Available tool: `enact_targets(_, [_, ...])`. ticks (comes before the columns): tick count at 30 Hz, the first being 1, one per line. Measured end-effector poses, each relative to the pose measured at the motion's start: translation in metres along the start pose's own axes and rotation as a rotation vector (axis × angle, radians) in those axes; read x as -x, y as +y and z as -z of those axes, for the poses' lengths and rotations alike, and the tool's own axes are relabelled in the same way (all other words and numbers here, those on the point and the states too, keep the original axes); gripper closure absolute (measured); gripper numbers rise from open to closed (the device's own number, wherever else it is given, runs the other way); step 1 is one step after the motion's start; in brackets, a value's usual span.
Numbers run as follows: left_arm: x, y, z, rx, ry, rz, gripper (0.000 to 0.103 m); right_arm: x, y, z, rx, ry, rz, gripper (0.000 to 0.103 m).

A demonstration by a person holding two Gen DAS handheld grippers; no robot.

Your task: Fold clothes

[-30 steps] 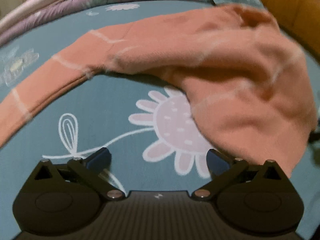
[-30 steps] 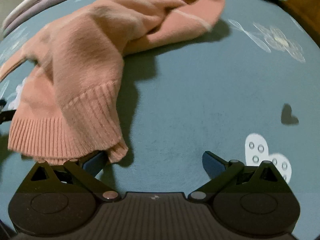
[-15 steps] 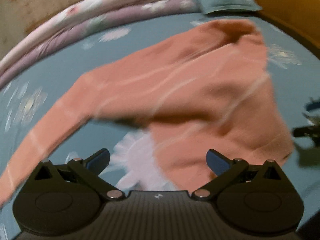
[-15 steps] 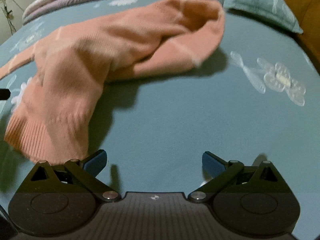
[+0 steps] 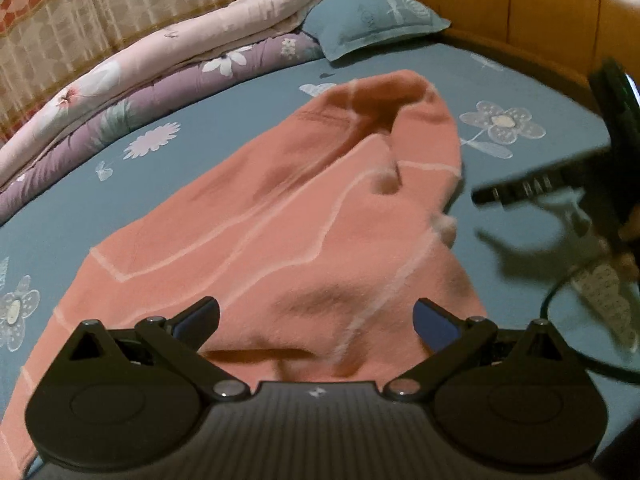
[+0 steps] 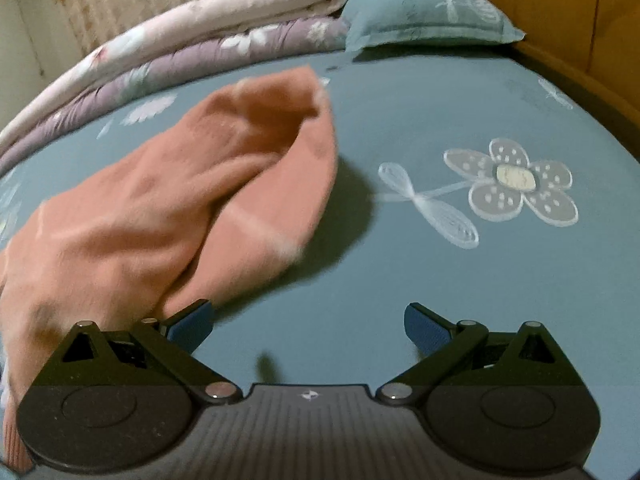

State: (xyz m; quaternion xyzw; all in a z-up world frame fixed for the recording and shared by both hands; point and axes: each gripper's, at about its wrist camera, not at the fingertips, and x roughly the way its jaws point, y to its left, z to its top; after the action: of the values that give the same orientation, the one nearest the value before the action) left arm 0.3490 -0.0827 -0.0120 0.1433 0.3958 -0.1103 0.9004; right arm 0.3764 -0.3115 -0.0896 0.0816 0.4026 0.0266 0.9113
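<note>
A: What is seen from the left wrist?

B: The left claw (image 5: pixel 316 322) is spread wide and nothing is held in it. A salmon-pink sweater (image 5: pixel 304 216) with thin pale lines is spread rumpled across the teal bedsheet (image 5: pixel 224 136), its near edge lying between and under the blue fingertips (image 5: pixel 200 318). Whether the cloth is touched by them cannot be told. At the far right the right claw (image 5: pixel 516 192) is seen blurred, just beside the sweater's edge, and its shadow is cast on the sheet.

A: And behind the garment?

B: A teal pillow (image 5: pixel 372 24) is laid against a wooden headboard (image 5: pixel 520 4), and folded quilts (image 5: pixel 152 64), pink over purple, are stacked along the far side of the bed.

A: What is shown by the right wrist view?

B: The right claw (image 6: pixel 308 326) is likewise opened wide and empty, held over bare sheet. The sweater (image 6: pixel 168 208) is bunched to the left, with one fold lying against the left fingertip (image 6: pixel 190 324). A pale flower print (image 6: pixel 512 180) is seen on the bedsheet (image 6: pixel 400 120) to the right, well apart from the garment.
</note>
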Motion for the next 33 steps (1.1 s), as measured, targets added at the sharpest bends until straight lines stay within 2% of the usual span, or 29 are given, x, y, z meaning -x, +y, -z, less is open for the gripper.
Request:
enact_targets(3, [0.002,0.002,0.001,0.013,0.002,-0.012,0.001,-0.02,-0.001,-0.016,-0.021,-0.028,-0.017,0.0])
enact_targets(8, [0.008,0.014,0.003,0.038,0.008,-0.04,0.001,-0.055,0.005,-0.035,-0.042,-0.017,-0.049,0.0])
enact_targets(13, [0.01,0.018,0.0,0.033,0.014,-0.07,0.001,-0.077,0.012,-0.046,-0.035,-0.006,0.005,0.0])
enact_targets(18, [0.011,0.013,-0.001,0.018,0.012,-0.055,0.001,-0.091,0.01,-0.05,-0.004,0.002,0.105,0.0])
enact_targets(28, [0.008,0.012,-0.001,0.007,0.033,-0.045,0.001,-0.092,-0.028,-0.063,0.018,-0.032,0.265,0.0])
enact_targets(33, [0.008,0.013,0.001,0.006,0.041,-0.048,0.001,-0.095,-0.036,-0.073,0.072,-0.033,0.283,0.0])
